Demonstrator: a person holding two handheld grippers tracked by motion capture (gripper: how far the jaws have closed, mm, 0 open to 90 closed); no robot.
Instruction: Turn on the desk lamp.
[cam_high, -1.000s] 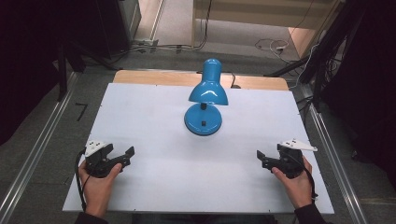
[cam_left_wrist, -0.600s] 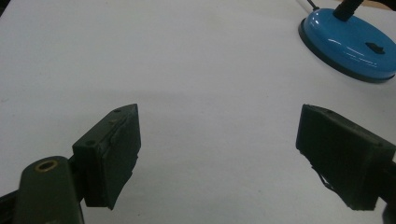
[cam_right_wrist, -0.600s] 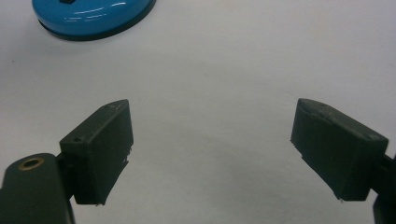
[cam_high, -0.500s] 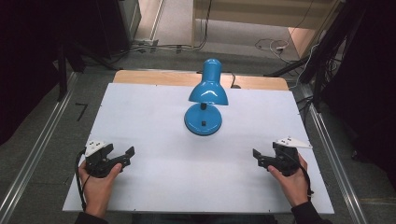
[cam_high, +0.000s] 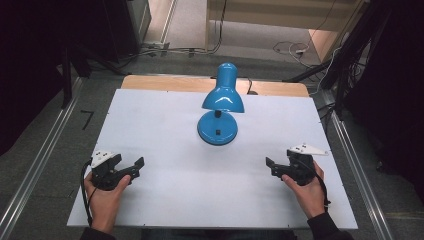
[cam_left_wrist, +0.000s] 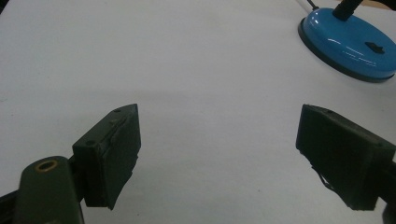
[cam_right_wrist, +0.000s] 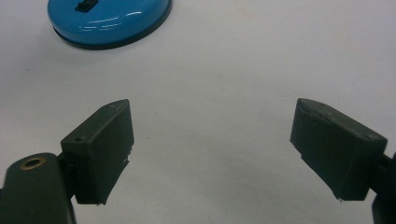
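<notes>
The blue desk lamp stood upright just above the frame's centre on the white table, well apart from my left gripper at lower left and right gripper at lower right, both spread wide, grasping nothing.

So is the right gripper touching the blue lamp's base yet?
Apart. The high view shows bare white table between the right gripper and the lamp base; in the right gripper view, its open jaws hold nothing.
</notes>
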